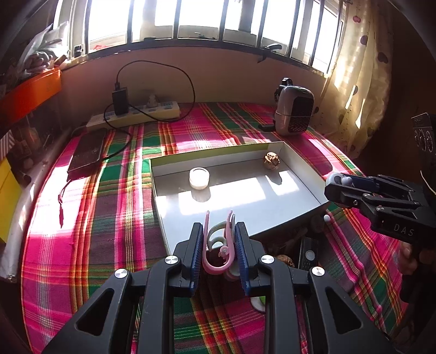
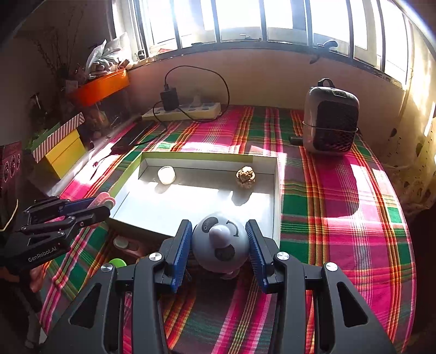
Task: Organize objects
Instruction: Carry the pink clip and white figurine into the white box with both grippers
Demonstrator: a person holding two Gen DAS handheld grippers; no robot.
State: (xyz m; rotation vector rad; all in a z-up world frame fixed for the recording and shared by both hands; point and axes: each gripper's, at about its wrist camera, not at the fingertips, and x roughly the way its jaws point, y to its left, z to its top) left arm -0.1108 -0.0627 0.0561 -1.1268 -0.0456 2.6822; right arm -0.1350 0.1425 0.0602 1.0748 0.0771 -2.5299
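Your left tongs point(image 1: 219, 245) are clamped on a bundle of pink and pale green hooks point(image 1: 218, 245), held just above the near edge of the white tray point(image 1: 299, 177). Your right tongs point(image 2: 218, 246) grip a round grey toy head point(image 2: 220, 245) at the tray's near rim. Inside the tray, a white lid point(image 1: 199, 178) sits at the far left and a walnut point(image 1: 271, 160) at the far right. The tray rests on the plaid-covered worktop point(image 1: 109, 217), with a small heater point(image 1: 294, 110) and a power strip point(image 1: 136, 113) beyond.

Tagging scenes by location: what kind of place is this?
Likely a home room, on a surface by a window: plaid cloth, barred window, power strip with charger, small heater.
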